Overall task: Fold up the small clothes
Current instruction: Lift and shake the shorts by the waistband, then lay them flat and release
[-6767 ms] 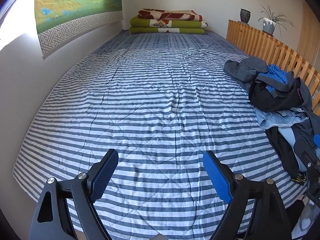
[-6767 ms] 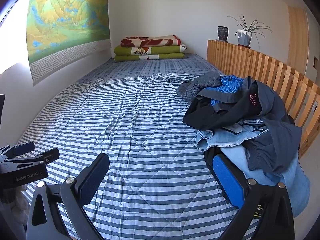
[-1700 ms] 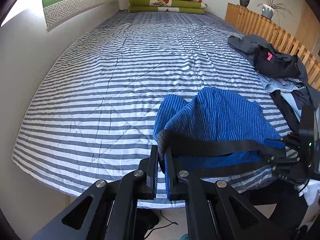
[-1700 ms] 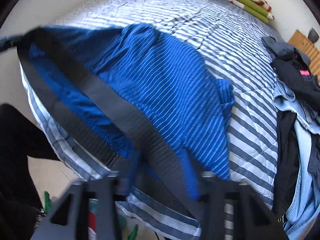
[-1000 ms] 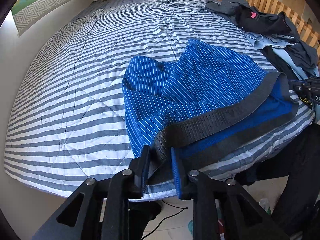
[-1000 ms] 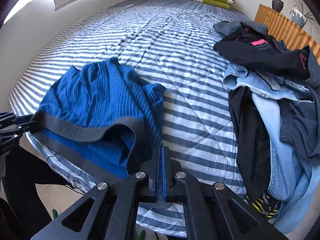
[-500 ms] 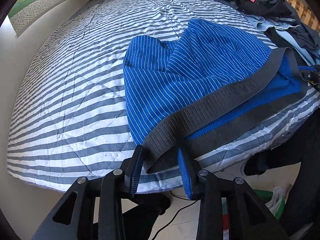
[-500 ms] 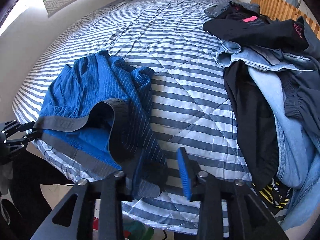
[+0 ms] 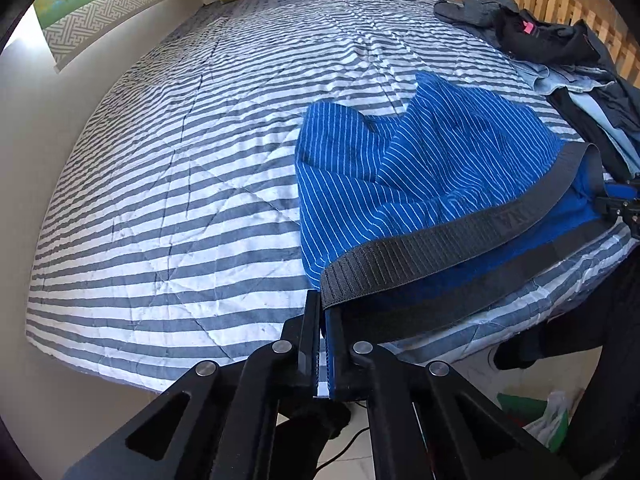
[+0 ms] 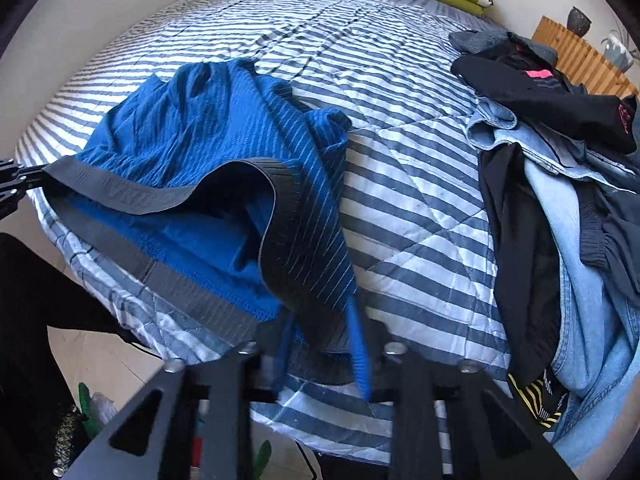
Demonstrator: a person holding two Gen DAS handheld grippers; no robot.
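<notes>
My left gripper (image 9: 325, 344) has just pinched shut on the left end of the blue striped shorts (image 9: 420, 168), whose waistband (image 9: 452, 240) runs along the bed (image 9: 168, 184) edge to my right gripper (image 10: 320, 344), blurred, closing over the other end.

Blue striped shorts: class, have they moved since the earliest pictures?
Yes. The blue striped shorts left the clothes pile by the wooden rail and now lie spread on the striped bedspread, near its front edge.
</notes>
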